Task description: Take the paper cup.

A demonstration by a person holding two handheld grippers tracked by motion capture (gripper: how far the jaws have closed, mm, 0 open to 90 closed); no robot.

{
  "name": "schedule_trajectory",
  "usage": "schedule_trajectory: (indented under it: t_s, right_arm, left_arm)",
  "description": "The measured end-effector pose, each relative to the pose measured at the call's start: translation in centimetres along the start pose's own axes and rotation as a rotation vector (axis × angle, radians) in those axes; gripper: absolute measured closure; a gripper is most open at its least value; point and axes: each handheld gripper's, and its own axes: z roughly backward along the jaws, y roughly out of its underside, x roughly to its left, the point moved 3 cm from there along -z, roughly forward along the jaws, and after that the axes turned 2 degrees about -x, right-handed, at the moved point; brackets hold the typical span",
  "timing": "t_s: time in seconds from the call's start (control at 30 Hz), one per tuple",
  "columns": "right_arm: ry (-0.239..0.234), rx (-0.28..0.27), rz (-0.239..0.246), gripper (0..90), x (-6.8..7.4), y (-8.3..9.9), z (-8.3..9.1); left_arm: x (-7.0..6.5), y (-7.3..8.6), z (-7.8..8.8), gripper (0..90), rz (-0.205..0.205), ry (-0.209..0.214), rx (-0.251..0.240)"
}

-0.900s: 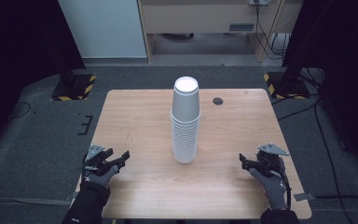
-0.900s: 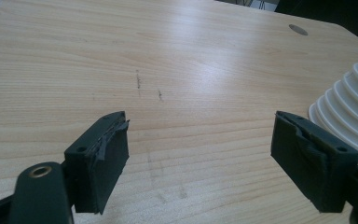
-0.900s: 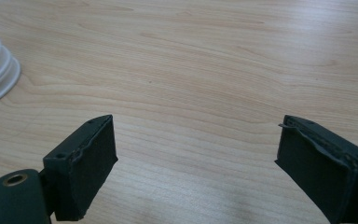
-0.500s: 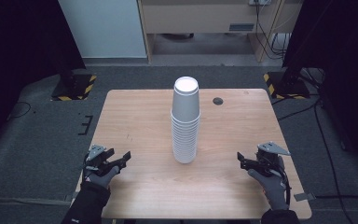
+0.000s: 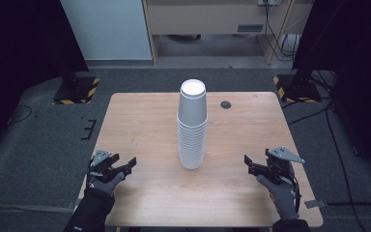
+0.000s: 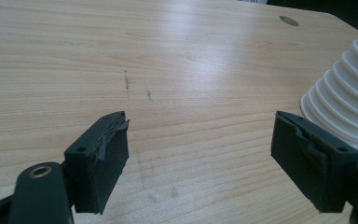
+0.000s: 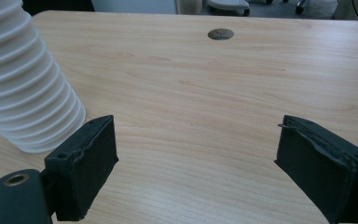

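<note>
Nothing has shifted since the earlier frames: left gripper (image 5: 125, 164) and right gripper (image 5: 252, 165) sit at the near corners of the table (image 5: 140, 121), jaws spread wide with nothing between them. Stack of white cups (image 5: 192, 125), upside down, stands upright mid-table between the grippers, apart from both. Light wood top with a cable hole (image 5: 226, 104) far right of the stack; grey carpet (image 5: 43, 145) around, striped stand bases (image 5: 77, 89) beyond

The stack of white cups (image 5: 192, 126) stood alone mid-worktop (image 5: 145, 121); bare wood lay open on both sides of it; only a small round grommet (image 5: 226, 104) lay behind.
</note>
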Motion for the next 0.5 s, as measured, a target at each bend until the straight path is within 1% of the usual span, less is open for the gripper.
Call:
schedule_trajectory:
  t_s: [0.1,0.2,0.27,0.3,0.47,0.5]
  right_arm:
    - [0.004,-0.007,0.000,12.1,0.0,-0.2,0.0]
    - [0.006,-0.001,0.008,12.3,0.2,-0.6,0.0]
    - [0.005,-0.007,0.014,12.3,0.3,-0.7,0.0]
    - [0.004,-0.012,0.025,12.4,0.5,-1.1,0.1]
    - [-0.017,-0.024,0.024,13.3,1.1,-1.6,0.1]
    - [-0.020,-0.023,0.034,13.4,1.2,-1.7,0.1]
  left_arm:
    - [0.0,0.0,0.0,17.4,0.001,0.001,0.001]
    - [0.0,0.0,0.0,17.1,0.001,0.005,-0.002]
    - [0.0,0.0,0.0,17.1,0.000,0.004,-0.001]
    - [0.0,0.0,0.0,17.1,-0.002,0.004,0.000]
    - [0.0,0.0,0.0,17.1,-0.001,0.006,-0.001]
    - [0.0,0.0,0.0,17.1,-0.002,0.006,-0.001]
